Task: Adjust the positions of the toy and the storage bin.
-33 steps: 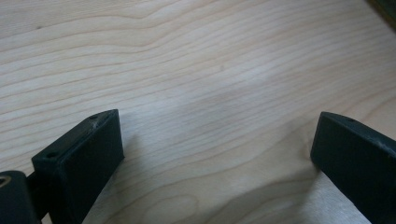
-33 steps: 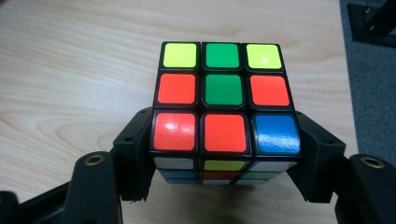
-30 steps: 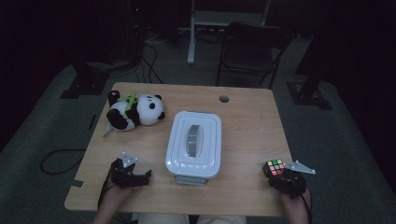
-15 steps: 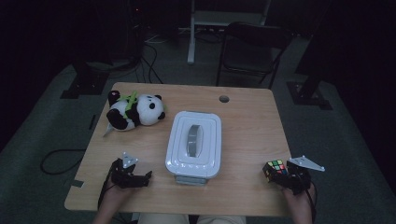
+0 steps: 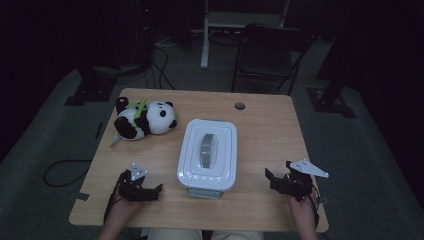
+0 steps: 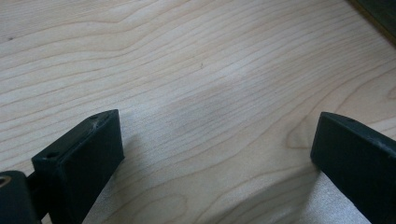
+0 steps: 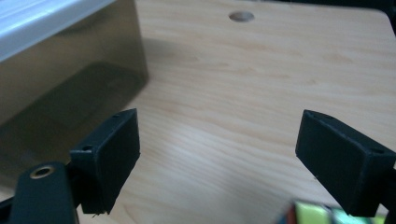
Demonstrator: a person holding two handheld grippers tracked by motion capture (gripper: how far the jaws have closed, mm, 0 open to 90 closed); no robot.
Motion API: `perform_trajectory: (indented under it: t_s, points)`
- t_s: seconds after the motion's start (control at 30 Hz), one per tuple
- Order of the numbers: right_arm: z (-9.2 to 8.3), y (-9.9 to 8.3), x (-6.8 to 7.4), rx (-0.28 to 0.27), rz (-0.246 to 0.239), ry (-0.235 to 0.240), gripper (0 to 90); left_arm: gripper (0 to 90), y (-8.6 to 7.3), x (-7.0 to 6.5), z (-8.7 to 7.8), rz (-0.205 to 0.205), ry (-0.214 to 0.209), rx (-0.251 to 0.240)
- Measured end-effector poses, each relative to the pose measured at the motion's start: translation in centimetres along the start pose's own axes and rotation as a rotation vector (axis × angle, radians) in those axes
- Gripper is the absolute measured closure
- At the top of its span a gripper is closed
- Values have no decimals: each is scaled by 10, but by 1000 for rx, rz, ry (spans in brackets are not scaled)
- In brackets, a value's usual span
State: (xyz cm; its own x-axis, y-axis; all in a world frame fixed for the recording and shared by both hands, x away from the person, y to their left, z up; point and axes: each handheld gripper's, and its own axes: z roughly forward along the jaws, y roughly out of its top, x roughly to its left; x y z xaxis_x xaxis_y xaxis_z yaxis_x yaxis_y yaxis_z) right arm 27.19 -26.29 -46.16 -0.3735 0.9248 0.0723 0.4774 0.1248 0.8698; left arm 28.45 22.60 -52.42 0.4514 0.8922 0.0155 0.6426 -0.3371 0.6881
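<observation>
Right claw (image 7: 219, 163) gapes above puzzle cube (image 7: 322, 213).

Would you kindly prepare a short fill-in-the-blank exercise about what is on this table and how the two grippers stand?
1. The plush toy lying at the table's far left is a ____.
2. The storage box in the middle is closed by a ____ lid.
3. The jaws of the right gripper, with bare wood between them, stand ____.
4. The colourful thing at the bottom edge of the right gripper view is a puzzle ____.

Missing words: panda; white; open; cube
</observation>
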Motion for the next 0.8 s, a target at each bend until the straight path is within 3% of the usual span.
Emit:
perform_trajectory:
  t_s: [0.17, 0.33, 0.4, 0.5, 0.6, 0.8]
  points:
    - [16, -6, 15, 39, -50, 6, 135, 30, 0, 0, 0, 3, -4, -1]
    - [24, -11, 22, 54, -63, 20, 135, 30, 0, 1, 0, 8, -8, 0]
    - [30, -15, 25, 37, -52, 46, 136, 30, 0, 1, 0, 8, -8, -1]
    - [36, -19, 26, 39, -49, 39, 140, 30, 0, 1, 0, 9, -9, -2]
    - [47, -25, 30, 82, -75, 25, 141, 31, 0, 1, 0, 9, -9, -2]
    - [58, -36, 32, 97, -79, 73, 162, 31, 0, 1, 0, 9, -10, -2]
